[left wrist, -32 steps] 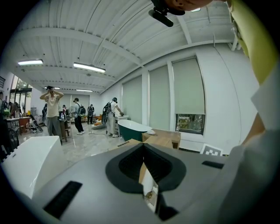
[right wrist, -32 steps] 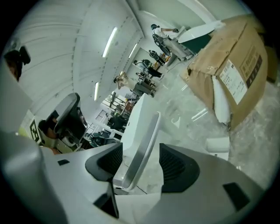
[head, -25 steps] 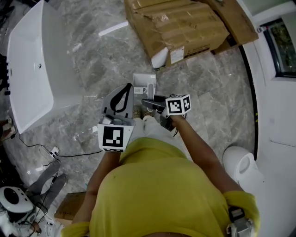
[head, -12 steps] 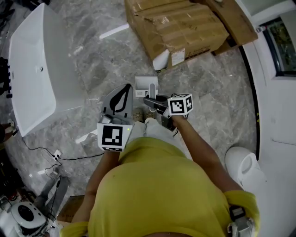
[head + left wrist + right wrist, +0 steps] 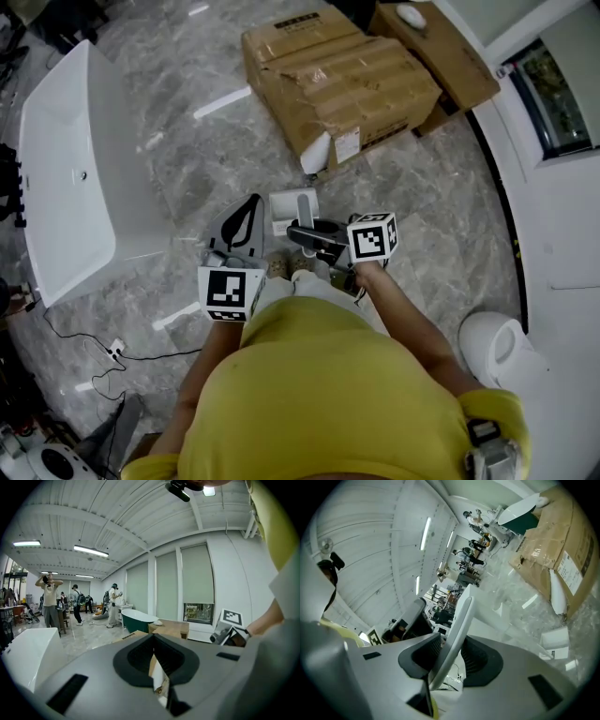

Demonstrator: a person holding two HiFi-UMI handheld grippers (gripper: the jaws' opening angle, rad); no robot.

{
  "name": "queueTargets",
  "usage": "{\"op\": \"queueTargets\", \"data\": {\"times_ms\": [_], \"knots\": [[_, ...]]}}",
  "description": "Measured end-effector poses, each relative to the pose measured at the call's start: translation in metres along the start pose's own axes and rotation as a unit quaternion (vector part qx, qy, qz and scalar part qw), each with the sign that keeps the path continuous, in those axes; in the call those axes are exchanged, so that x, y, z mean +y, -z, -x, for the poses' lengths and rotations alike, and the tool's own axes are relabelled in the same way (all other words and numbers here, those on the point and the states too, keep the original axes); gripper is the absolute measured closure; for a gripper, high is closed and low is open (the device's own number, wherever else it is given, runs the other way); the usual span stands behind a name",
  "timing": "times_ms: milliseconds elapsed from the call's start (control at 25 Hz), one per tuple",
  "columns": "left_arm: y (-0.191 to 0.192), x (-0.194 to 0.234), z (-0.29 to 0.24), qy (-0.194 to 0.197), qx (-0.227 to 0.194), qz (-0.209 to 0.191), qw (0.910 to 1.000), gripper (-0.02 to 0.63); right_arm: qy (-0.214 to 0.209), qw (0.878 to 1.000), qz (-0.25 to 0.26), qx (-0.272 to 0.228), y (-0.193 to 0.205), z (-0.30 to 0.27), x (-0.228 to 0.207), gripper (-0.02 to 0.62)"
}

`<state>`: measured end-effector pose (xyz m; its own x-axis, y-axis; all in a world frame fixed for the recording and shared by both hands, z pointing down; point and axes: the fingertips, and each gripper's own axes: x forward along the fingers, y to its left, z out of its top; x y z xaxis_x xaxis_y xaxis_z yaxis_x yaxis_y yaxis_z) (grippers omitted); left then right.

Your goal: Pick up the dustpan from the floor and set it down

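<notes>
Room: grey marble floor (image 5: 187, 141) carrying a white bathtub (image 5: 66, 169) at left, cardboard boxes (image 5: 337, 84) ahead | Right tool (image 5: 302, 232): reaching forward, jaws having just been closing, clenching the dustpan (image 5: 292, 204) by its handle (image 5: 457, 630) (pan over the floor between shoes and boxes) | Left tool (image 5: 242, 217): pointing forward, pinched together, carrying nothing | Writing: box label (image 5: 347, 147) showing, unreadable

White dustpan (image 5: 293, 208), its long pale handle clamped by the right gripper (image 5: 449, 656), over grey marble floor (image 5: 187, 169).
</notes>
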<state>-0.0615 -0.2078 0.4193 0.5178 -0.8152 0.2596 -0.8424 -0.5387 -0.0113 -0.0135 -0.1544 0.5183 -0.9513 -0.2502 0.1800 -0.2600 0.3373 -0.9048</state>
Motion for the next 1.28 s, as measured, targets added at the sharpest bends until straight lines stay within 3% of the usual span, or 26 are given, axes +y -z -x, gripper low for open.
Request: {"op": "queueTargets", "data": {"times_ms": [800, 1040, 1280], "knots": [[-0.023, -0.001, 0.009, 0.012, -0.021, -0.01, 0.9997, 0.603, -0.051, 0.996, 0.05, -0.051, -0.054, 0.022, 0.135, 0.434], [-0.027, 0.0, 0.013, 0.005, -0.033, -0.007, 0.9994, 0.603, -0.061, 0.995, 0.059, -0.056, -0.06, 0.022, 0.152, 0.423], [-0.03, -0.001, 0.01, 0.003, -0.035, -0.004, 0.9994, 0.603, -0.048, 0.996, 0.061, -0.045, -0.057, 0.019, 0.142, 0.425]]}}
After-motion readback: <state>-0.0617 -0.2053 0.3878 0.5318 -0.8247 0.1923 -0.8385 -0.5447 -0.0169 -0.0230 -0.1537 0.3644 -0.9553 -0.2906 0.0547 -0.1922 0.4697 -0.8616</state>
